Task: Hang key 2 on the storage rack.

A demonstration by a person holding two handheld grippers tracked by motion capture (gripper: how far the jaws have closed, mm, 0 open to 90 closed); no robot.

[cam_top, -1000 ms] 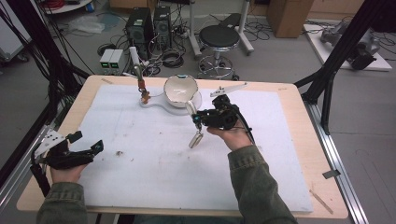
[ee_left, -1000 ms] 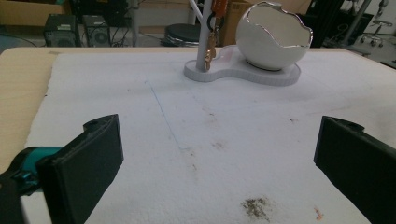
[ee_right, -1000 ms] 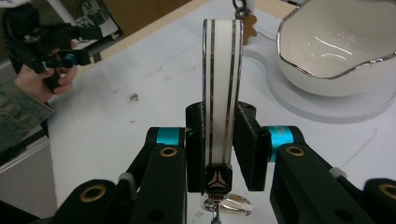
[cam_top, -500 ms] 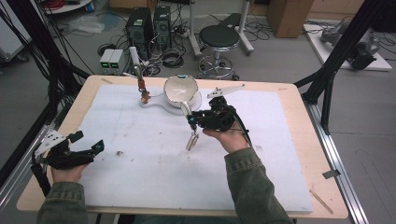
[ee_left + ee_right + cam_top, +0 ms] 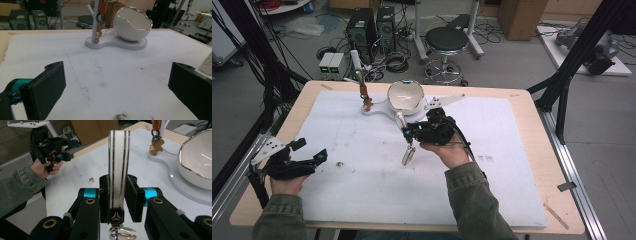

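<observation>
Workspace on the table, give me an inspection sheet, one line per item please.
Surface: white mat on a wooden table, with small dark specks.
Job's things: white strap with dark stripes and a metal ring; white stand carrying an eggshell-shaped bowl and a post with a hanging key fob.
Clutter: nothing seen beyond the specks.
Grippers: right gripper shut on the strap; left gripper open, holding nothing.
Cables: tangled on the floor behind the table.
Surroundings: stool, computer towers, cardboard boxes.
</observation>
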